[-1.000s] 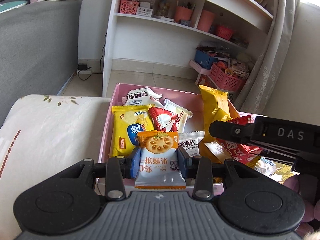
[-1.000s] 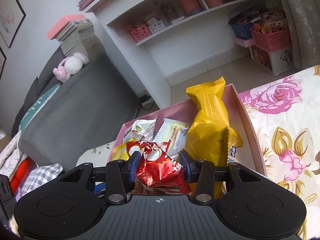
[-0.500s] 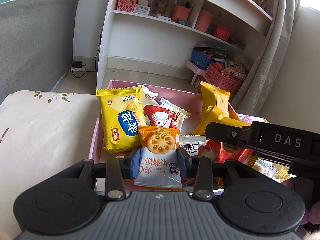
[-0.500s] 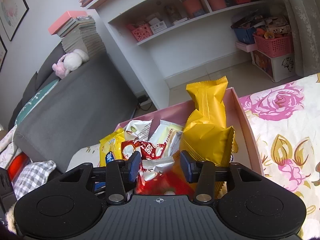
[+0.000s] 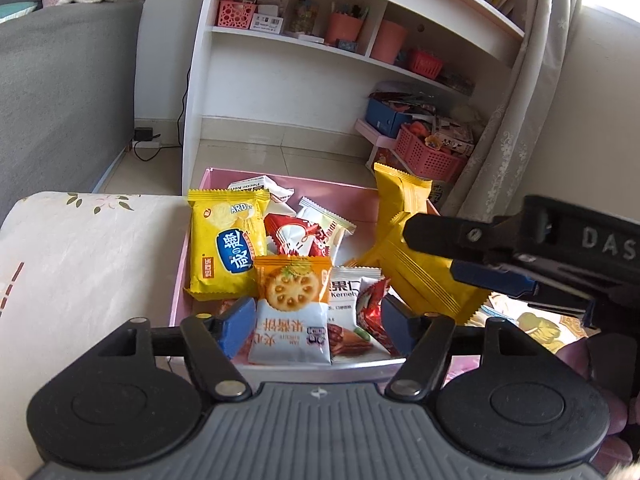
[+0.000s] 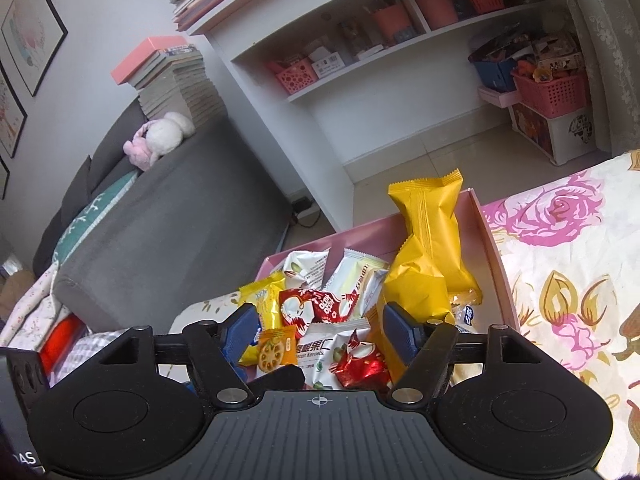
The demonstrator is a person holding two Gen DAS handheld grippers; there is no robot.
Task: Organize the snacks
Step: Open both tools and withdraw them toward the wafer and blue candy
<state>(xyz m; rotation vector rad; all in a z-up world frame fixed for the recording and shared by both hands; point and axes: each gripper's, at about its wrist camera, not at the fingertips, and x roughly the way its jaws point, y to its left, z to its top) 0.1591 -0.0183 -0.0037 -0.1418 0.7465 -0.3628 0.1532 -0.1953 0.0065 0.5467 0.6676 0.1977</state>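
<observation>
A pink box (image 5: 182,276) on the bed holds several snack packets. My left gripper (image 5: 318,326) is open over its near edge; the orange-and-white biscuit packet (image 5: 290,308) lies in the box between the open fingers. My right gripper (image 6: 320,332) is open above the box; the red foil snack (image 6: 360,362) lies below it on a white kernel packet (image 6: 320,350). The right gripper also shows at the right of the left wrist view (image 5: 472,256). Two tall yellow packets (image 6: 428,248) lean at the right wall of the pink box (image 6: 500,280).
A yellow chip bag (image 5: 226,240) and a red-and-white packet (image 5: 298,236) lie in the box. The bed has a flowered sheet (image 6: 568,280). A grey sofa (image 6: 168,220) and a white shelf unit (image 5: 320,92) with pink baskets stand beyond.
Both grippers opened. The biscuit packet dropped from the left gripper into the box, and the red foil snack dropped from the right gripper onto the white packet.
</observation>
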